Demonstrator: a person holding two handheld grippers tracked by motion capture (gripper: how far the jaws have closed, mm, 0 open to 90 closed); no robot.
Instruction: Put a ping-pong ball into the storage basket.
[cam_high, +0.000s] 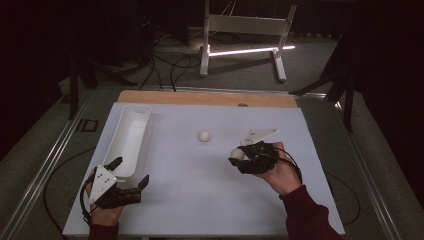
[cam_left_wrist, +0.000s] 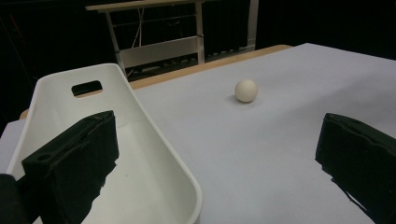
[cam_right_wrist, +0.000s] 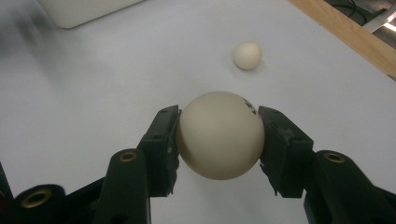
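dark curtains and a dim floor ring our white table (cam_high: 200, 200), with a wooden strip along its far edge. nearest to us, our left gripper (cam_high: 131, 176) rests low at the near left corner, jaws spread wide with nothing between them; in the left gripper view one jaw sits over the near end of the white bin (cam_left_wrist: 154, 154), the other over bare table. we judge it is parked there out of the way, or ready to steady the bin, while the other hand does the carrying.

a little farther in, on the right, our right gripper (cam_right_wrist: 219, 135) is clenched on a cream ball (cam_right_wrist: 219, 135), its pads pressing opposite sides at the widest part, which keeps a round, smooth thing from squirting out. in the high view that ball (cam_high: 236, 154) sits at the gripper's tips, which point left toward the bin; whether it is lifted clear of the table we cannot tell.

beyond it, a second ball (cam_high: 204, 136) lies free near the middle of the table, well apart from both grippers. the bin runs lengthwise along the left side, open and seemingly empty, its handle slot at the far end. we take the held ball to be bound for that bin, the loose one after it.

past the table, cables trail around a white frame stand (cam_high: 245, 30).
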